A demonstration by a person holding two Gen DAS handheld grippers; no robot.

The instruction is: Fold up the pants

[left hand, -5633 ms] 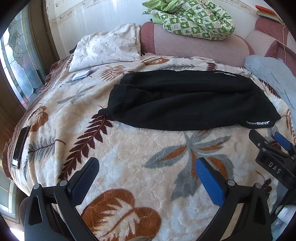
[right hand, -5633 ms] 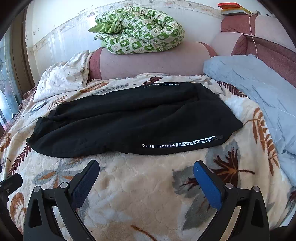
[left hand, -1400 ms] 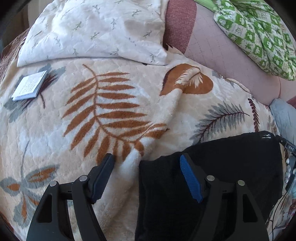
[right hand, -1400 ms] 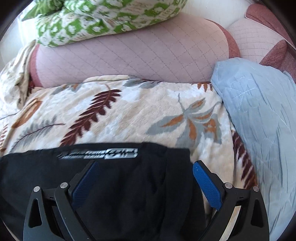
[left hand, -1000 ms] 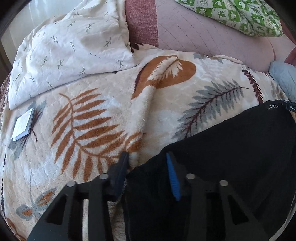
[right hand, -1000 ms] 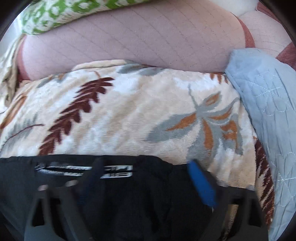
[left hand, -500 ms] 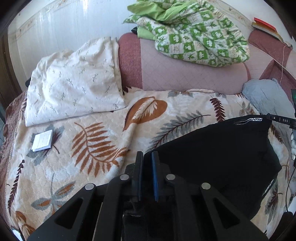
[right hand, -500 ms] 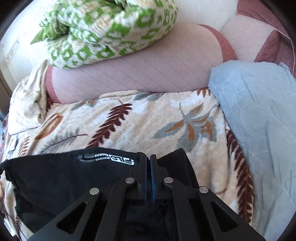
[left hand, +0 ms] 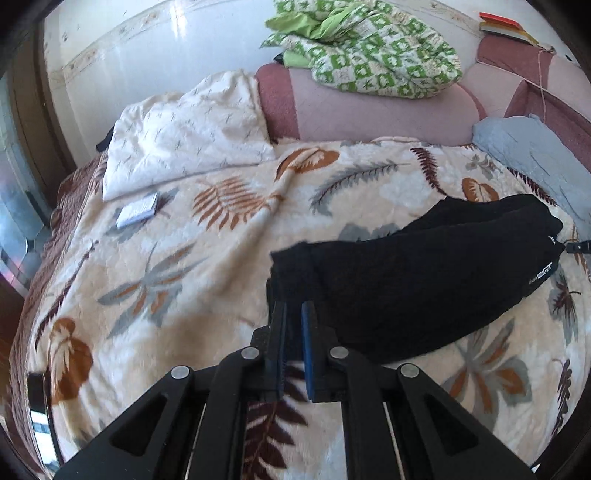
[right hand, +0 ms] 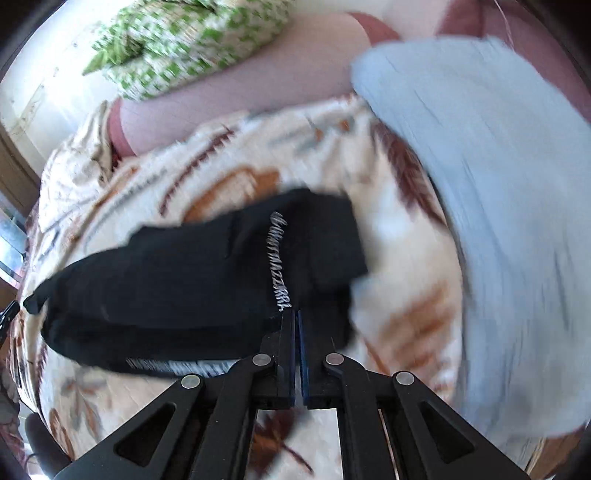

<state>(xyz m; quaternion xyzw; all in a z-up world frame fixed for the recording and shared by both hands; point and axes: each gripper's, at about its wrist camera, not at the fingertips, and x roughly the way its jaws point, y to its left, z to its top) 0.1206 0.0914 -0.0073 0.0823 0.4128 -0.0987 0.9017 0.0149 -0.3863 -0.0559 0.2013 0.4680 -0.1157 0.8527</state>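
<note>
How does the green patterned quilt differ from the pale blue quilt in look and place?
The green patterned quilt is checked green and white; the pale blue quilt is one plain colour. The green one lies bunched in a heap on top of the pink bolster; the blue one lies lower, spread along the right edge of the leaf-print blanket, close to the black pants. Both are soft bedding, and no hand-held gripper touches either.

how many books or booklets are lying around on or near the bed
2: a small white booklet on the blanket by the cream pillow, and a red-topped stack on the headboard ledge; others may be hidden.
</note>
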